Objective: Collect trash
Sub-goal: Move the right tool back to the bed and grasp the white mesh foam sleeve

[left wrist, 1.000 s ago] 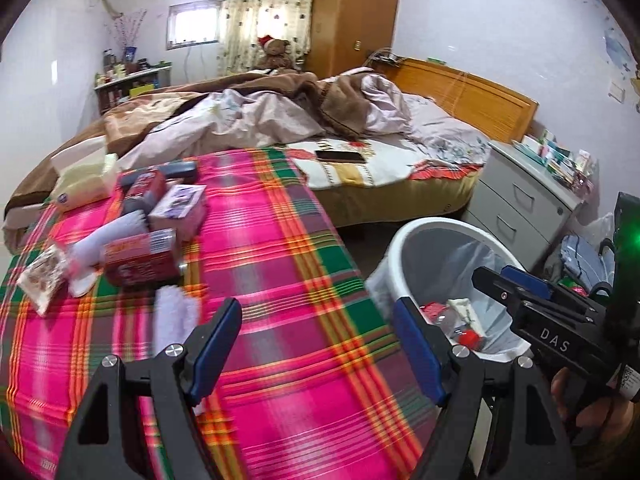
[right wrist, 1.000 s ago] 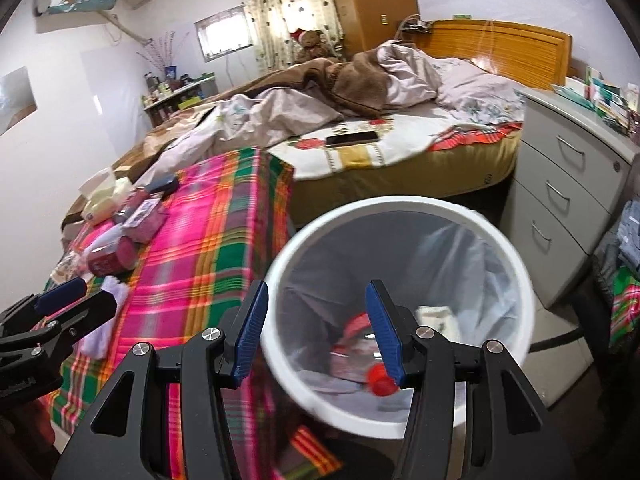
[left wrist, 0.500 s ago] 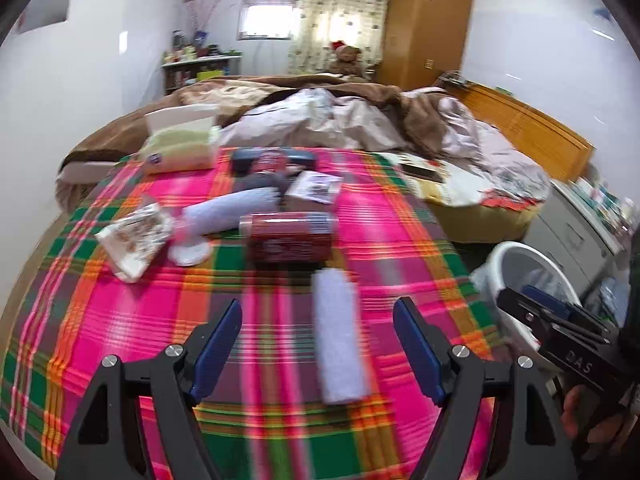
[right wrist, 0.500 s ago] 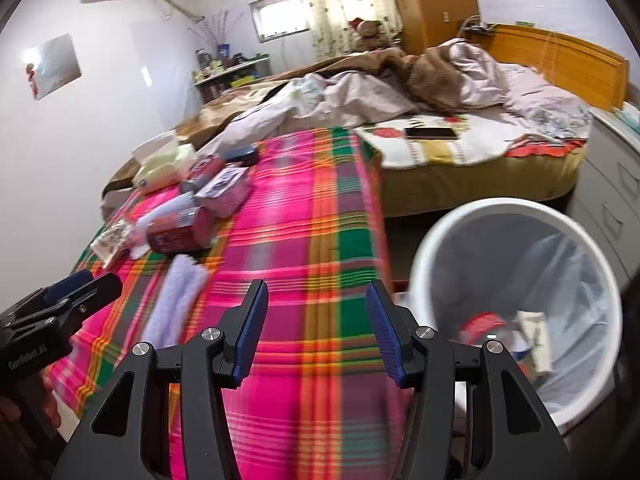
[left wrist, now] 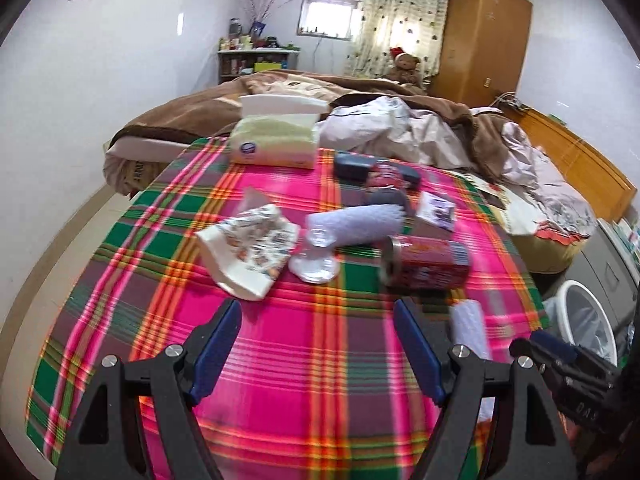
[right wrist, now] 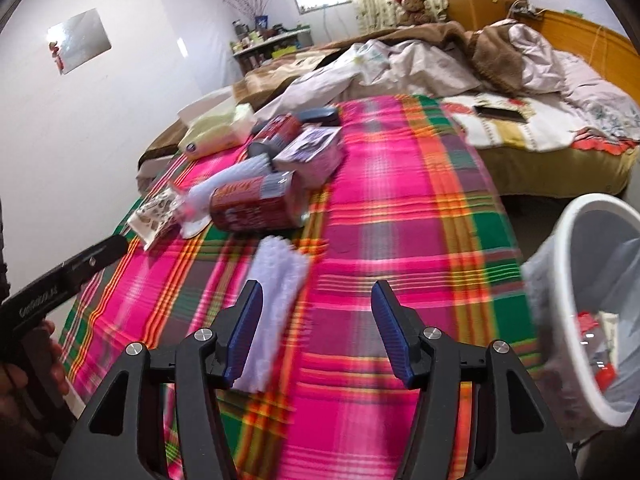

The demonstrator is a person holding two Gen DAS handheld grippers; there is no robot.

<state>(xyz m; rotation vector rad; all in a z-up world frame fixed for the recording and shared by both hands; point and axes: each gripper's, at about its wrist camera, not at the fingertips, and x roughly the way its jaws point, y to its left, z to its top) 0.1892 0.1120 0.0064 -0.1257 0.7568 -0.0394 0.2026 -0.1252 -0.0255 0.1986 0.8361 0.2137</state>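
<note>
With nothing yet between either pair of jaws, we judged the white foam sleeve (right wrist: 276, 280) just ahead of the right gripper (right wrist: 316, 332), whose jaws had just been opening, to be the nearest trash, best taken by straddling its narrow width and closing squarely. Our left gripper (left wrist: 318, 346) hung wide open and empty over bare plaid cloth (left wrist: 312, 400), short of the snack wrapper (left wrist: 250, 250) and red can (left wrist: 426, 264). The white bin (right wrist: 576, 240) stood right of the tools past the table edge, the cloth between clear for carrying.
</note>
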